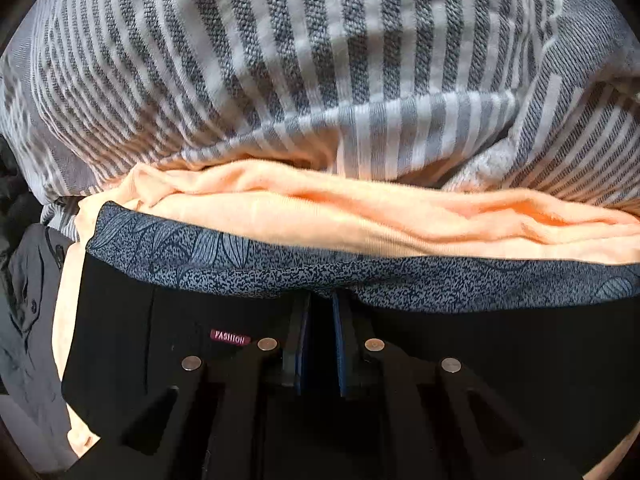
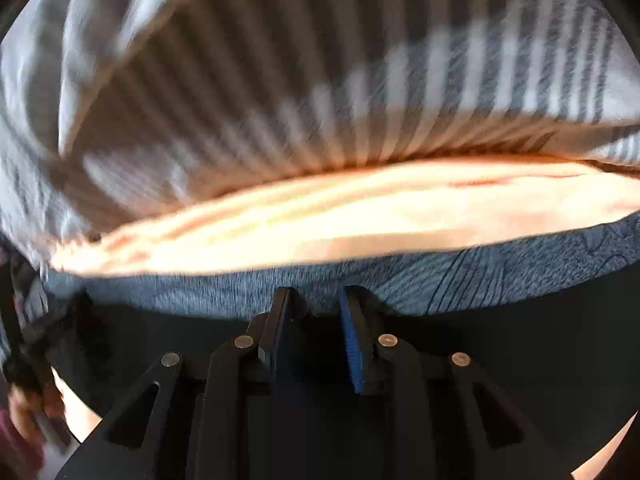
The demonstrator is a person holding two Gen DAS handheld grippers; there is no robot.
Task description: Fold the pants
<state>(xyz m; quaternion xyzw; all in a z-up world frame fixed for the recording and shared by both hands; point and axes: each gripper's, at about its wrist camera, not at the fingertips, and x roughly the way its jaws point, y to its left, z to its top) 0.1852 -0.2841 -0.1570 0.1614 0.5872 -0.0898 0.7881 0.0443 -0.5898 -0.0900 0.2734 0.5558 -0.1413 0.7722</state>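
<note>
Pants pinched in shut left claw, right claw slightly open with pads clear of cloth; one-sided hold risks skewed fold ahead.

right view's striped bedding blurred

Striped bedding behind peach cloth.
</note>
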